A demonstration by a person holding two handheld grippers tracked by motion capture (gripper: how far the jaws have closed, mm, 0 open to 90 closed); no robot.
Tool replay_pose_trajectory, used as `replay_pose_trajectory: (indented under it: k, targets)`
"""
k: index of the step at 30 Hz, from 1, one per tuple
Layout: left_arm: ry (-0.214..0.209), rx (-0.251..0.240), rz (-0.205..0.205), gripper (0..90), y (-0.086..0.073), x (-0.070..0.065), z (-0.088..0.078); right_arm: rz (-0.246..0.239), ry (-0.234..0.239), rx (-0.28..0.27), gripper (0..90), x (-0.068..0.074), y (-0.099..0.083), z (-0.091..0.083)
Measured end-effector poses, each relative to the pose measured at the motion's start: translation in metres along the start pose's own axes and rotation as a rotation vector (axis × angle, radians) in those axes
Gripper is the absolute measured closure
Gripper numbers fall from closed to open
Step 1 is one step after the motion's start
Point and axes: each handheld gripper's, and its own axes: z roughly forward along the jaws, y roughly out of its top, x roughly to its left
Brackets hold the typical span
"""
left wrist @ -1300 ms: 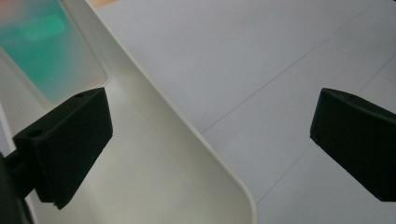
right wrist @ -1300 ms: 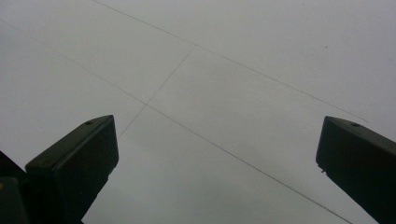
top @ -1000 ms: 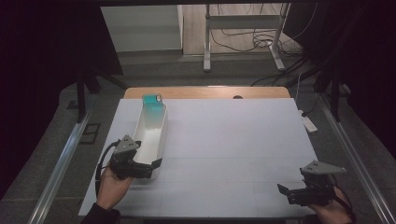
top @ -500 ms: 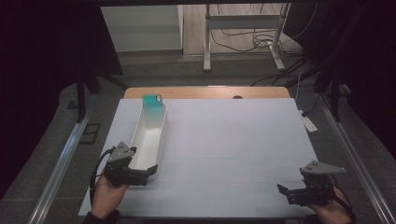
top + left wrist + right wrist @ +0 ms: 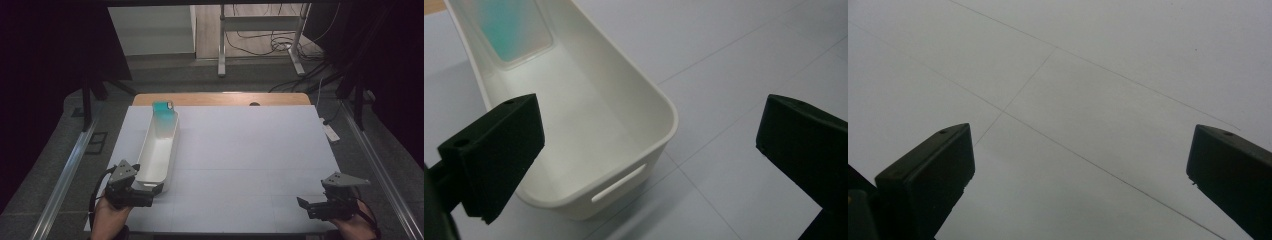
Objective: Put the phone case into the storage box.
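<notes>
Tray (image 5: 159, 150) positioned at left fingers (image 5: 494, 155), ungripped.
Both finger pairs stand spread apart; tray's near handle end lies between left fingers, presumably for regrasping; right fingers (image 5: 930, 175) idle above table (image 5: 250, 150).

overhead forward-down, 2 close tabletop (image 5: 250, 150) views

The high view was dim, its left and right far corners black, with light falling mainly on the pale table (image 5: 250, 150). The right gripper view looked grey and murky. Near jaws were soft-focused; the white bin (image 5: 589, 125) showed mild sheen.
</notes>
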Motion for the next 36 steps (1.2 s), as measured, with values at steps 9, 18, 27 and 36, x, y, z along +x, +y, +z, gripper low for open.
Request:
replay_pose_trajectory:
  k: [9,18,27,36]
  targets:
    - [0.029,0.015,0.007,0.0,-0.008,-0.002,-0.004,0.004,-0.002,-0.002,0.0,0.000,0.000,0.000]
    - [0.052,0.034,0.008,0.0,-0.017,-0.004,-0.008,0.006,-0.004,-0.002,0.0,0.000,0.000,0.000]
    - [0.076,0.065,0.016,0.0,-0.022,-0.006,-0.008,0.006,-0.006,-0.001,0.0,0.000,0.000,0.000]
    - [0.096,0.088,0.034,0.0,-0.023,-0.008,-0.006,0.005,-0.006,0.001,0.0,0.000,0.000,0.000]
